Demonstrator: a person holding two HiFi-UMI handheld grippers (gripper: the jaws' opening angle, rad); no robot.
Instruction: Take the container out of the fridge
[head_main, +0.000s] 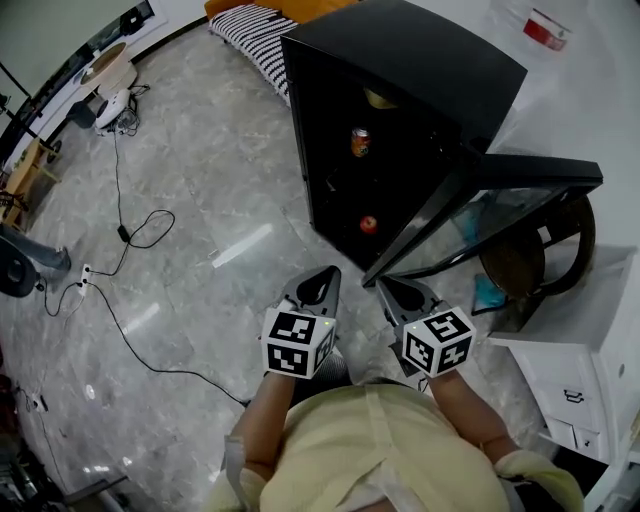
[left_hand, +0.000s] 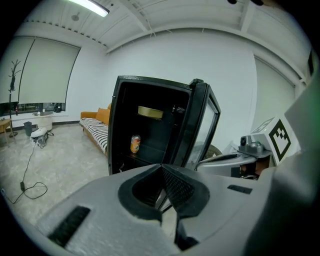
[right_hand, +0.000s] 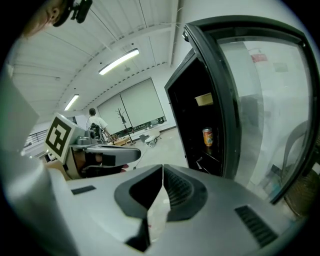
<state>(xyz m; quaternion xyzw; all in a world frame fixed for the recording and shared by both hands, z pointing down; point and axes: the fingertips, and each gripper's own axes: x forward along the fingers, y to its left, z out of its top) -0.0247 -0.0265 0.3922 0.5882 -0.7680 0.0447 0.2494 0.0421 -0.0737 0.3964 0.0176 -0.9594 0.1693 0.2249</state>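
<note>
Left gripper (left_hand: 162, 171), right gripper (right_hand: 163, 172): jaws pressed together, nothing between them, held short of the fridge (head_main: 400, 50). Step, as judged: spread one pair of jaws, reach high and level, clear of the open glass door (head_main: 530, 172). Container (left_hand: 150, 112): top shelf, above an orange can (left_hand: 135, 144); pale yellow, shallow, dim in the dark interior, possibly lidded.
</note>
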